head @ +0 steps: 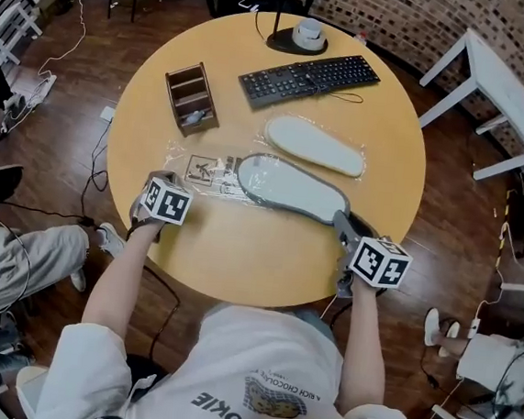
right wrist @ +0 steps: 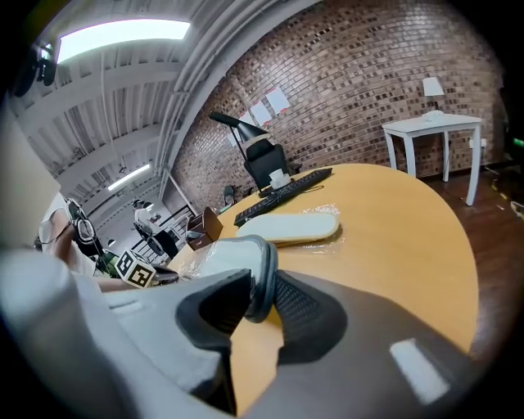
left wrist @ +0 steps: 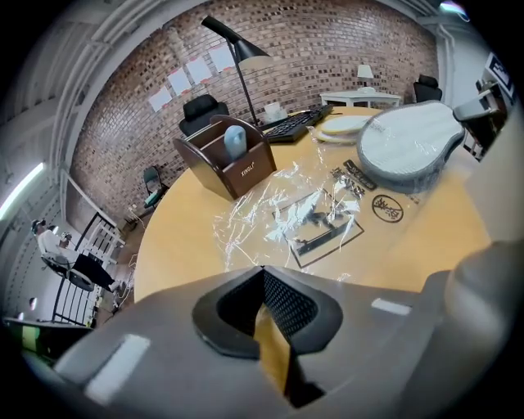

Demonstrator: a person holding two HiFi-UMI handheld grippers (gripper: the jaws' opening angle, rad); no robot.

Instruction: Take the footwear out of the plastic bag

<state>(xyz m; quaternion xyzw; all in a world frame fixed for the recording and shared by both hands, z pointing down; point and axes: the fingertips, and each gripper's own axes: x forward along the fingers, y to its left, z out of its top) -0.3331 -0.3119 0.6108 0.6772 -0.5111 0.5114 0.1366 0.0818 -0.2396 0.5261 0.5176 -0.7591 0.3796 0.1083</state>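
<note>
A grey-rimmed slipper (head: 292, 187) lies across the middle of the round table (head: 239, 257). Its far end sits at the mouth of a clear plastic bag (head: 206, 169) with black print. My right gripper (head: 339, 219) is shut on the slipper's near rim, and the right gripper view shows that grey rim (right wrist: 260, 282) pinched between the pads. My left gripper (head: 156, 185) rests at the bag's left edge. In the left gripper view its tips (left wrist: 262, 270) meet where the crinkled film (left wrist: 295, 213) begins. A second, cream slipper (head: 316, 146) lies beyond in its own wrap.
A brown desk organiser (head: 192, 98) stands at the back left of the table. A black keyboard (head: 310, 78) and a lamp base (head: 297, 37) sit at the back. A white side table (head: 499, 98) stands on the floor to the right.
</note>
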